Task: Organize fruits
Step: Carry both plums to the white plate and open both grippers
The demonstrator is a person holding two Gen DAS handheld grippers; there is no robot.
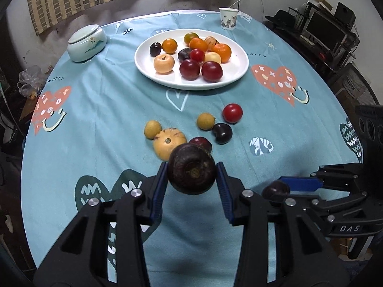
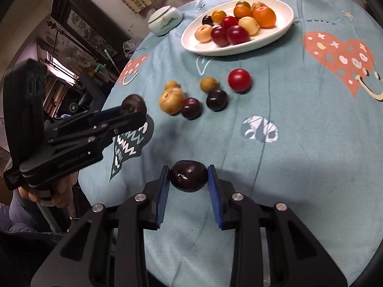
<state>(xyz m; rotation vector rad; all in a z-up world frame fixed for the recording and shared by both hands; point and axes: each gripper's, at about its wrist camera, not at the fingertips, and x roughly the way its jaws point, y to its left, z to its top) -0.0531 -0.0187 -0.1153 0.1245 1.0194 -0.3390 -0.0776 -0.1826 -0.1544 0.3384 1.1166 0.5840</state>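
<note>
Fruits: six loose [image 1: 170, 146], twelve on plate [image 1: 148, 68].

We found the white oval plate [image 1: 235, 55] in the upper middle of the frame, on the round table's blue patterned cloth [image 1: 100, 100], with a white lidded ceramic jar [image 1: 86, 42] to its left and a paper cup [image 1: 228, 18] behind it. Below the plate, at frame centre, lay a cluster of loose fruits [image 1: 191, 129].

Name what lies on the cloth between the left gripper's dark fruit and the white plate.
In the left wrist view, six loose fruits lie between the dark fruit and the white plate.
</note>
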